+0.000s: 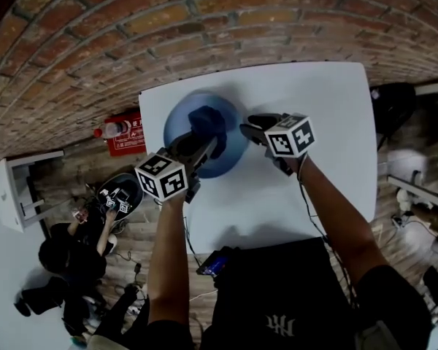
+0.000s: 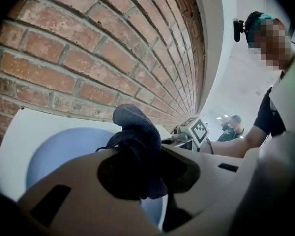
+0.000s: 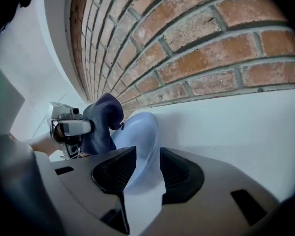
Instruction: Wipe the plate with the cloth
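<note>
Two grippers work at the far-left part of the white table (image 1: pixel 314 100), both at the blue plate (image 1: pixel 177 130).

Left gripper (image 2: pixel 142 168): jaws clamped on the dark blue cloth (image 2: pixel 135 127). The cloth is bunched. A wad sticks up past the fingertips and the rest is pinched between the pads. In the head view the cloth sits over the middle of the plate. Can't tell whether it touches the plate surface.

Right gripper (image 3: pixel 147 173): jaws wide apart, nothing pinched. The plate's right rim shows in the gap between the pads, with light on either side of it, so the pads aren't pressing on it. In the head view its tips sit just at the plate's right edge. Contact can't be made out.

The plate lies on the table near the far-left corner, close to the brick wall (image 1: pixel 95 42). The left gripper comes in from the near-left side and the right gripper from the right. Their tips are near each other but apart, with the cloth between them.

Both forearms reach in from the near edge of the table. Off the table to the left, a red canister (image 1: pixel 124 133) lies on the floor and a second person (image 1: pixel 73 254) crouches nearer.
</note>
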Motion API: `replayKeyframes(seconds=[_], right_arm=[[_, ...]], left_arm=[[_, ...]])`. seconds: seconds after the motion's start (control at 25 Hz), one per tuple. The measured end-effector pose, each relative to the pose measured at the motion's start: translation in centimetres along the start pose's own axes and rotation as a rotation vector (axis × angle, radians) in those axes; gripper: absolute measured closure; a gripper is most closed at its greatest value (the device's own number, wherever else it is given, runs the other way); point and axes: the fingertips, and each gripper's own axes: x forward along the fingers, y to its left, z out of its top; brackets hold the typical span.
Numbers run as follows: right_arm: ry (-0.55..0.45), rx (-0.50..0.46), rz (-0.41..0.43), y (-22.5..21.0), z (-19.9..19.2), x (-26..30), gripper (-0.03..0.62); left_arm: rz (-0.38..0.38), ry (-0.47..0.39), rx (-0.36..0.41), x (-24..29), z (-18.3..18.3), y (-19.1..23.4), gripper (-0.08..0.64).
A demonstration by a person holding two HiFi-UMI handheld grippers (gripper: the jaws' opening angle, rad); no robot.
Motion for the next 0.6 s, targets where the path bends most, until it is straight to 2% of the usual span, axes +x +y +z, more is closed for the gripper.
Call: replayKeyframes(seconds=[0.32,0.6], right_arm=[[0.067,0.092,-0.01,-0.9,-1.0,1.3,0.449],[0.083,0.121,-0.006,-0.6,-0.9,1.7,0.514]], left_arm=[[0.008,0.055,-0.079,2.6,-1.1,1.8,0.476],[0.01,0.092,-0.079,5.0,-1.4,2.5,0.476]])
